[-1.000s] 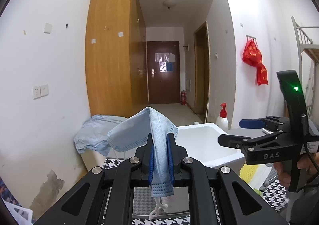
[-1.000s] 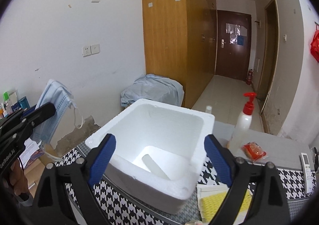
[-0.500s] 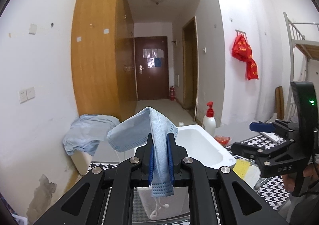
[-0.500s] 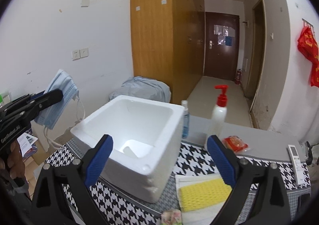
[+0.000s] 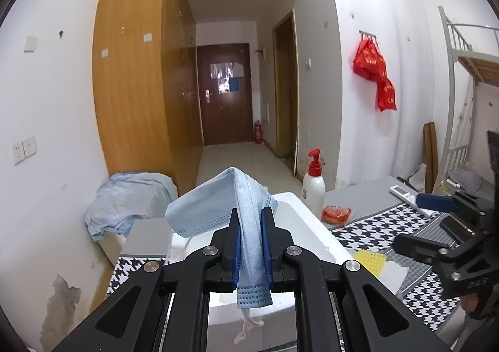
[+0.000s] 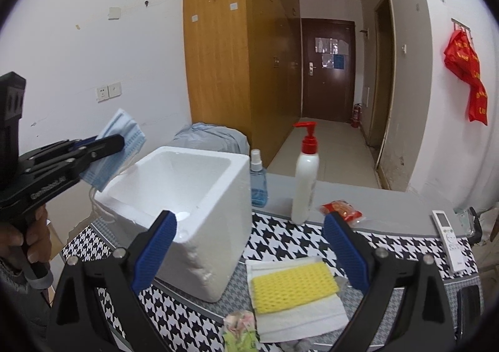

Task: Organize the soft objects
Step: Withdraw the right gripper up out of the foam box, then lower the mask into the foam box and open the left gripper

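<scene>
Grey table (image 6: 389, 205) under a houndstooth mat (image 6: 280, 243), bearing a white foam box (image 6: 187, 196), pump bottle (image 6: 305, 177), blue spray bottle (image 6: 258, 180), red packet (image 6: 343, 210), remote (image 6: 449, 239) and yellow sponge (image 6: 294, 285) on white cloth (image 6: 299, 317).

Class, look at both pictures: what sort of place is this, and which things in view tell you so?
Probably a dormitory room: a metal bunk bed frame by the wall, a tall wooden wardrobe, and a hallway leading to a dark brown entrance door.

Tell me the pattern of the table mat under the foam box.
Black-and-white houndstooth mat, clearest in the right wrist view.
</scene>
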{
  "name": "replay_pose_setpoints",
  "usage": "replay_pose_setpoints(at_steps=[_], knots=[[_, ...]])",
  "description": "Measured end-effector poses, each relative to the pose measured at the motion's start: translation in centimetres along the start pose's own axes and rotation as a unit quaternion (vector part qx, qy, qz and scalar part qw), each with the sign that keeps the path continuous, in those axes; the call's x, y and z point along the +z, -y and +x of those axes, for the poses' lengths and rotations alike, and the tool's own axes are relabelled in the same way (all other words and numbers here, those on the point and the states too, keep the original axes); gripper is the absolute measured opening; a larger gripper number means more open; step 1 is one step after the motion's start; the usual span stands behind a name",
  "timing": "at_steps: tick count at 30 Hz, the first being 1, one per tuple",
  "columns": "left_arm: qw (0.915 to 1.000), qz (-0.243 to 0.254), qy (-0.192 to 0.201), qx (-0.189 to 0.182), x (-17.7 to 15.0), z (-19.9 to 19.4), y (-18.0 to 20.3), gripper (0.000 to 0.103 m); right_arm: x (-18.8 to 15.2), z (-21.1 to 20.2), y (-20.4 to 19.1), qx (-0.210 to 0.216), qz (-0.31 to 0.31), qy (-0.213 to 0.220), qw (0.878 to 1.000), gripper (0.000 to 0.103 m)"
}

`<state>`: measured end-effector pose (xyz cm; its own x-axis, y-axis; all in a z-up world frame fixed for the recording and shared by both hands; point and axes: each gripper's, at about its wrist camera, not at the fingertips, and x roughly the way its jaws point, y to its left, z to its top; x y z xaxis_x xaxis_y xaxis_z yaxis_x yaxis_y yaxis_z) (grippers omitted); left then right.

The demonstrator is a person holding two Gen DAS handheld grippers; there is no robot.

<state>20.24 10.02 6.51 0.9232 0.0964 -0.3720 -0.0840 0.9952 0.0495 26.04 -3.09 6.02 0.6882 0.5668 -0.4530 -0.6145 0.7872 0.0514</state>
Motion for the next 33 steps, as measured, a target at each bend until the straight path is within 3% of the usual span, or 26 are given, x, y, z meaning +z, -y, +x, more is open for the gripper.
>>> replay_pose_setpoints(at_steps=[6, 8, 10, 12, 16, 33], knots=[[0.9998, 0.001, -0.021, 0.001, 0.1, 1.7, 0.8, 0.013, -0.5, -0.3, 0.7, -0.01, 0.005, -0.002, 1.0, 0.098], [0.9996, 0.002, -0.026, 0.003, 0.1, 2.2, 0.9, 0.021, -0.7, -0.3, 0.9, -0.014, 0.004, -0.003, 1.0, 0.098], [0.9994, 0.002, -0.034, 0.005, 0.0, 2.7, 1.0, 0.061, -0.9, -0.4, 1.2, -0.016, 0.005, -0.003, 1.0, 0.098], [0.9995, -0.004, -0.028, 0.015, -0.1, 2.8, 1.0, 0.08, -1.0, -0.4, 1.5, -0.02, 0.009, -0.004, 1.0, 0.098], [0.9995, -0.017, -0.019, 0.018, -0.1, 2.5, 0.9, 0.1, -1.2, -0.3, 2.1, -0.027, 0.013, -0.006, 1.0, 0.098], [0.9996, -0.027, 0.003, 0.007, -0.1, 0.4, 1.7, 0.102, -1.4, -2.1, 2.3, -0.036, 0.011, 0.004, 0.999, 0.098]])
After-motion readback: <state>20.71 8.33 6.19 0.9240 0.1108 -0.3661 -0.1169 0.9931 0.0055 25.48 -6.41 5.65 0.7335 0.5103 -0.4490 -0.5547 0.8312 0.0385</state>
